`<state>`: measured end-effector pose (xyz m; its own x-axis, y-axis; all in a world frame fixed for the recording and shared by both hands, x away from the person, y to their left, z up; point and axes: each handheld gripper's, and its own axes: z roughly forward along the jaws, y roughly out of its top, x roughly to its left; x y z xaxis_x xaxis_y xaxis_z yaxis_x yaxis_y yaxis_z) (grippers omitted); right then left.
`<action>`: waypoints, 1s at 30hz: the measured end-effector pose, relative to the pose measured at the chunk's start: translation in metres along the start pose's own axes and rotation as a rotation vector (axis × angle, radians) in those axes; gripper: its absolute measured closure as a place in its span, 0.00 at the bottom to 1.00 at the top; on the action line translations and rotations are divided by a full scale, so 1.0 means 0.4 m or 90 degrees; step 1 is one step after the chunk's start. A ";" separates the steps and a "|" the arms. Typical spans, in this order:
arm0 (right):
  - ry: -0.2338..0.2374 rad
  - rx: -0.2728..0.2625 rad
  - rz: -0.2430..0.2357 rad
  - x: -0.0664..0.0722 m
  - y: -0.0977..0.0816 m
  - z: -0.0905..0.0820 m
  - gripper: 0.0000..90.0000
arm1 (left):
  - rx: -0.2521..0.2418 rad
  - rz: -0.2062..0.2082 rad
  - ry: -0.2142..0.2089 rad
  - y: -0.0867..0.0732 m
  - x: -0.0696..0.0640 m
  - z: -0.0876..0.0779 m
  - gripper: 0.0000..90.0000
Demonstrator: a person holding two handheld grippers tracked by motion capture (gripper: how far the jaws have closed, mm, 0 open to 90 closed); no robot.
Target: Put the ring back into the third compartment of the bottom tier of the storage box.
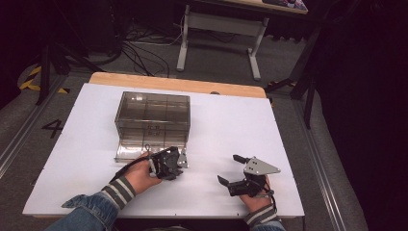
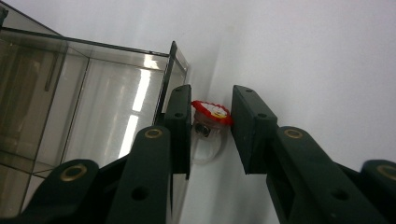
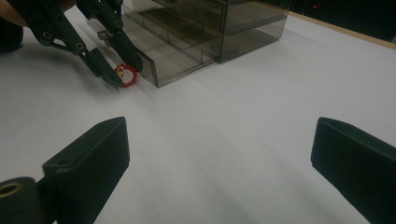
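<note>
A small round red charm with a white middle lies on the white table, just off the corner of a smoky clear drawer. My left gripper points down at it with one black pad against each side of its rim. From the right gripper view the same charm sits pinched between those two jaw tips beside the drawer. In the high view the left gripper is at the drawer's right front corner. My right gripper rests lower right, its jaws wide apart over bare table.
A smoky clear organiser box with several compartments stands mid-table, its bottom drawer pulled out toward me. The table's wooden far edge lies behind it. A desk frame and cables are on the floor beyond.
</note>
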<state>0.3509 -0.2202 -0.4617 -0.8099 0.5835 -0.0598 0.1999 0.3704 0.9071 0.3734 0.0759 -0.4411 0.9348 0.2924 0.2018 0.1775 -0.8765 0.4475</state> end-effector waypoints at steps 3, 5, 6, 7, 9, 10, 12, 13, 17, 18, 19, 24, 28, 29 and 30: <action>0.000 0.000 0.000 0.000 0.000 0.000 0.06 | 0.001 0.003 0.008 0.001 -0.003 -0.001 0.79; 0.001 -0.001 0.000 0.000 0.000 0.000 0.06 | 0.001 0.005 0.011 0.002 -0.005 -0.003 0.79; 0.001 -0.001 0.000 0.000 0.000 0.000 0.06 | 0.000 0.005 0.010 0.003 -0.006 -0.005 0.80; 0.001 -0.001 0.000 0.000 0.000 0.000 0.06 | 0.000 0.006 0.010 0.003 -0.007 -0.007 0.80; 0.000 0.000 0.000 0.000 0.000 0.000 0.06 | -0.004 0.006 0.008 0.004 -0.008 -0.013 0.80; 0.001 0.000 -0.001 0.000 0.000 0.000 0.06 | -0.008 0.007 0.010 0.004 -0.010 -0.018 0.80; 0.001 -0.001 -0.001 0.000 0.000 0.000 0.06 | -0.018 0.006 0.005 0.006 -0.011 -0.030 0.80; 0.001 0.000 -0.001 0.000 0.000 0.000 0.05 | -0.023 0.005 0.002 0.006 -0.012 -0.036 0.80; 0.000 0.000 -0.001 0.000 0.000 0.000 0.06 | -0.041 0.004 -0.004 0.009 -0.016 -0.058 0.80; 0.000 0.000 -0.001 0.000 0.000 0.000 0.06 | -0.042 0.004 -0.004 0.010 -0.016 -0.061 0.80; 0.000 0.000 -0.001 0.000 0.000 0.000 0.06 | -0.045 0.003 -0.004 0.010 -0.017 -0.064 0.80; 0.000 0.000 -0.001 0.000 0.000 0.000 0.06 | -0.051 0.003 -0.009 0.009 -0.016 -0.070 0.80; 0.000 0.000 -0.002 0.000 0.000 0.000 0.06 | -0.053 0.004 -0.010 0.010 -0.017 -0.073 0.80; 0.001 -0.001 -0.001 0.000 0.000 0.000 0.06 | -0.053 0.004 -0.009 0.010 -0.017 -0.074 0.80; 0.001 0.000 -0.001 0.000 0.000 0.000 0.06 | -0.054 0.004 -0.009 0.010 -0.017 -0.075 0.80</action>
<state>0.3510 -0.2201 -0.4618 -0.8110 0.5819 -0.0607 0.1982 0.3708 0.9073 0.3584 0.0816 -0.4146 0.9401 0.2815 0.1922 0.1462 -0.8423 0.5188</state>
